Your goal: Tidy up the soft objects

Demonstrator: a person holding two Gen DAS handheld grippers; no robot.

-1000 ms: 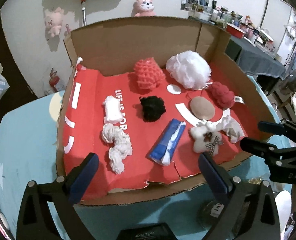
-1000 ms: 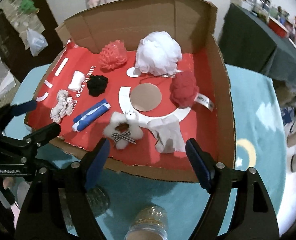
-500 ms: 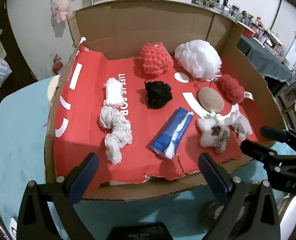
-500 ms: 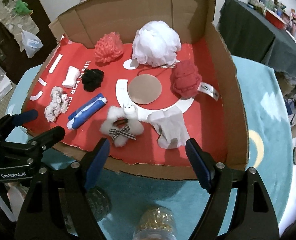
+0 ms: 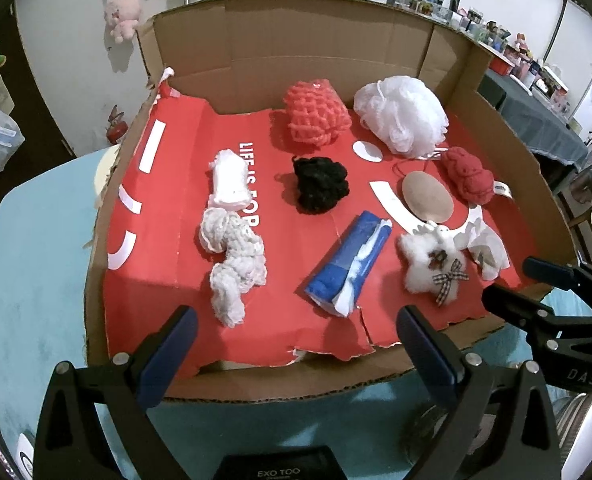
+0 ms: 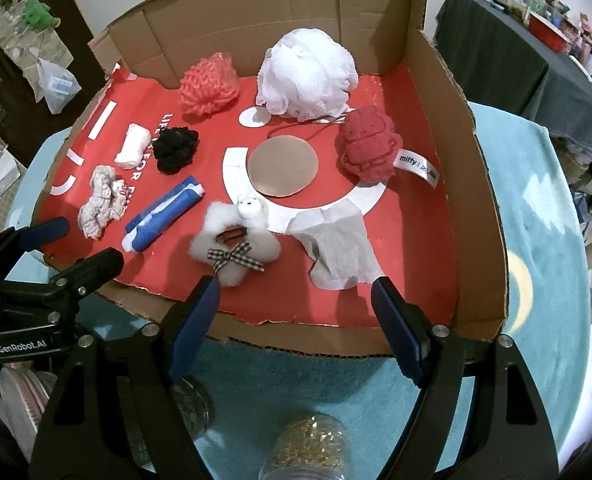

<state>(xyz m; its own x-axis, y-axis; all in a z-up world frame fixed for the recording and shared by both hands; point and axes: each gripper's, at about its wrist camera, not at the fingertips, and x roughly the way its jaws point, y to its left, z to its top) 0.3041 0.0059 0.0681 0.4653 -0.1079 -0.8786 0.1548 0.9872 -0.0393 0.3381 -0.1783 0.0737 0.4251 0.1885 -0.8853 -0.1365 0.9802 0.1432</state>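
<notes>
Honestly, nothing looks sorted yet. Every soft thing is laid loose on the red floor of the cardboard box (image 5: pixel 256 64): the white mesh pouf (image 5: pixel 401 118) and coral knit ball (image 5: pixel 315 112) at the back, the black yarn clump (image 5: pixel 321 184) mid-floor, the blue tissue pack (image 5: pixel 347 264) and fluffy white bow toy (image 6: pixel 234 246) toward the front edge. So the whole job is judged to be left. The left gripper (image 5: pixel 296 344) is held just outside the front rim, tilted down at the box, fingers spread wide with nothing between them. The right gripper (image 6: pixel 296 304) is posed the same way beside it, also gaping and empty, over the crumpled white cloth (image 6: pixel 337 246).
</notes>
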